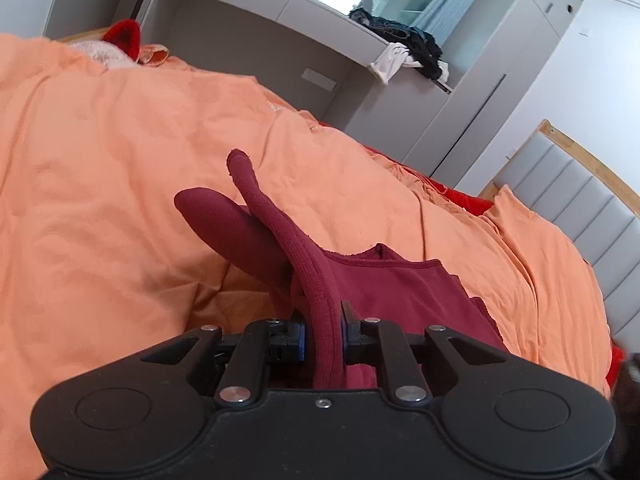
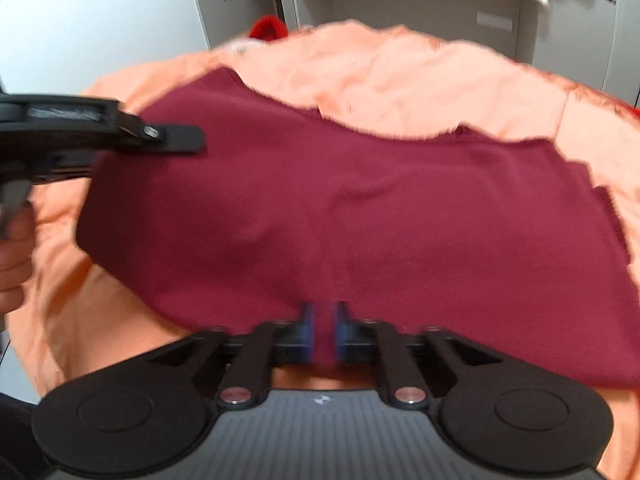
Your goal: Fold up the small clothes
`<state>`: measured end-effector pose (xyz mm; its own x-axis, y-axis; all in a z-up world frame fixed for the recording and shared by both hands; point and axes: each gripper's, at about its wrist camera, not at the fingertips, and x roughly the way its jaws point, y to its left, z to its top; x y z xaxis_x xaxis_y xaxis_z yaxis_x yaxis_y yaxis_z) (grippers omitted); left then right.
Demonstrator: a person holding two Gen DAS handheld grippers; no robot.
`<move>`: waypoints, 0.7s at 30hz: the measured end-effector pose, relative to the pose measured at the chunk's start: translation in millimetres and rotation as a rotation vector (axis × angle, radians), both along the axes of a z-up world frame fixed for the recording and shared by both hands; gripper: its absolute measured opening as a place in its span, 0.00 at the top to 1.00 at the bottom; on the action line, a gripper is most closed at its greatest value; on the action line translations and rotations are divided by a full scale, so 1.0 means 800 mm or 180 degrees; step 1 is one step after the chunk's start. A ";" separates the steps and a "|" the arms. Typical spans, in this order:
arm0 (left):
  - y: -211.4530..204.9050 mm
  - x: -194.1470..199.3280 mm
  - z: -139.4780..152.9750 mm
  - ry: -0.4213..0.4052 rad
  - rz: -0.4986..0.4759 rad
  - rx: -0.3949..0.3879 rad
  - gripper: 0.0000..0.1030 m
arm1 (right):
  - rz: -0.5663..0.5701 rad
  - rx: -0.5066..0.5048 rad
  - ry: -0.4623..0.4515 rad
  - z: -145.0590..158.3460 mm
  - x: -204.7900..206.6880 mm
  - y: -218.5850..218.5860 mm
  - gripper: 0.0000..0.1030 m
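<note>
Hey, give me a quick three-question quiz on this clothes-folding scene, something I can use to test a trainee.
1. True or false: the left claw is clamped on a ribbed edge of the maroon garment.
2. What does the garment lie on? A) an orange sheet B) a white table C) a grey carpet
3. In the left wrist view, what is piled on the shelf by the window?

Key: 1 true. 2 A. 3 dark and white clothes.
</note>
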<state>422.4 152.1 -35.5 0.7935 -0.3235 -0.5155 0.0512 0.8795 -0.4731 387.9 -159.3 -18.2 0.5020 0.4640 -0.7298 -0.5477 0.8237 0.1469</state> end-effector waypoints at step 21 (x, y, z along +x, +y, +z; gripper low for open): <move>-0.274 0.104 0.116 0.0399 -0.0580 0.1393 0.85 | -0.0203 0.0815 -0.0256 0.023 -0.063 -0.199 0.51</move>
<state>505.6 -67.1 56.9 0.6671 -0.1829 -0.7221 0.1891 0.9792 -0.0734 337.5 -318.2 0.4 0.5878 0.5937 -0.5496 -0.5141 0.7986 0.3129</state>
